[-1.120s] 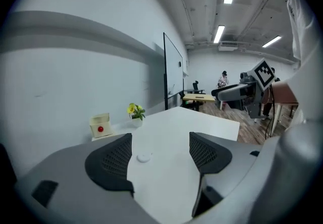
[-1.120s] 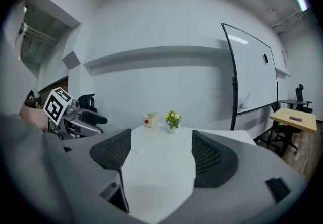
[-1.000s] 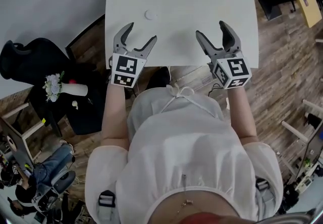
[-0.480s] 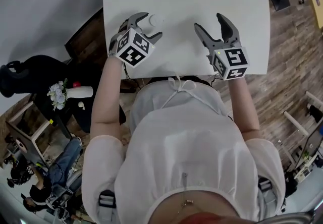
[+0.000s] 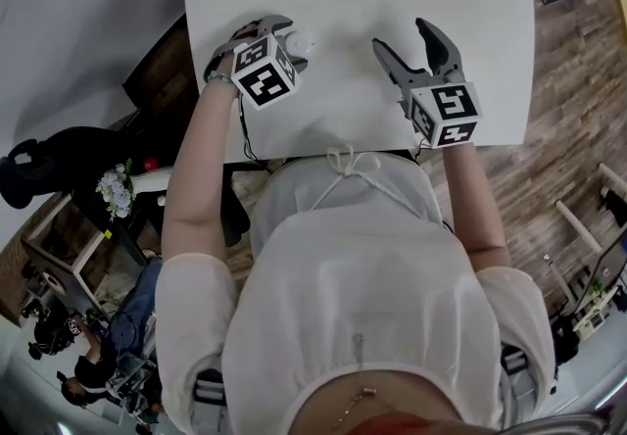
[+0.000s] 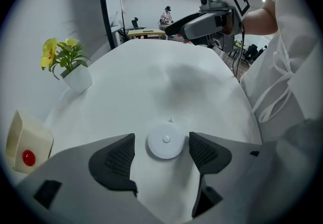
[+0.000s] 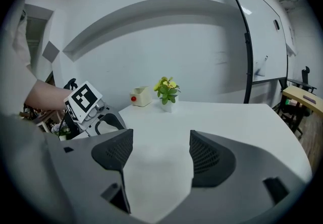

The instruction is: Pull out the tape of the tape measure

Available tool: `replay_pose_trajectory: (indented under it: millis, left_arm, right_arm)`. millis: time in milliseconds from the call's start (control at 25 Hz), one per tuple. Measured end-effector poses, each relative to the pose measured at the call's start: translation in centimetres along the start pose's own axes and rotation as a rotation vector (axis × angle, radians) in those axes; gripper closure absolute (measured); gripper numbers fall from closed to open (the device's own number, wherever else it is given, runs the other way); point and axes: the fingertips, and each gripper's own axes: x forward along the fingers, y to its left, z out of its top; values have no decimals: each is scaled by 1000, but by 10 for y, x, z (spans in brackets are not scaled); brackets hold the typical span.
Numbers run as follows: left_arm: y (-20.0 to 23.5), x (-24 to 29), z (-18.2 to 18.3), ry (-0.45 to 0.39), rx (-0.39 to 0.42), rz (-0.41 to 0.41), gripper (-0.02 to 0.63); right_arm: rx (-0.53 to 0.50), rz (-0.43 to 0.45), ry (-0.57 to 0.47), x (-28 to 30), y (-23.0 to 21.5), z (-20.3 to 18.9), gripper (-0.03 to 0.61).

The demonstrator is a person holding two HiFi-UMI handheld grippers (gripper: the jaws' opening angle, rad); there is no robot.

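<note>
The tape measure (image 6: 165, 140) is a small white round case with a tiny tab on its far side. It lies flat on the white table (image 6: 166, 76). My left gripper (image 6: 161, 150) points steeply down over it, open, one pad on each side with a gap to the case. In the head view the tape measure (image 5: 300, 43) peeks out beside the left gripper (image 5: 272, 39). My right gripper (image 5: 400, 34) hovers over the table to the right, open and holding nothing. Its jaws have just narrowed slightly. In the right gripper view, the right gripper (image 7: 157, 157) has only bare tabletop between its pads.
A potted plant with yellow flowers (image 6: 68, 64) and a cream box with a red button (image 6: 28, 142) stand at the table's far left edge. The person's white shirt (image 5: 362, 306) is against the near edge. A black chair (image 5: 39, 159) and people are at lower left.
Both grippers have moved forward and down over the table. The left one has tipped to point down, and the tape measure now lies between its jaws.
</note>
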Motion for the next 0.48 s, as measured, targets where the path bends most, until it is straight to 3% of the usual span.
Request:
replay_pose_trajectory:
  millis: [240,480]
  left_arm:
    - [-2,0,2,33,26,-69,267]
    - [-4,0,8,34,53,-62,373]
  right_arm:
    - [16,3,-4,6,-3,5,235]
    - [28,-2,2,7,-8,5,238]
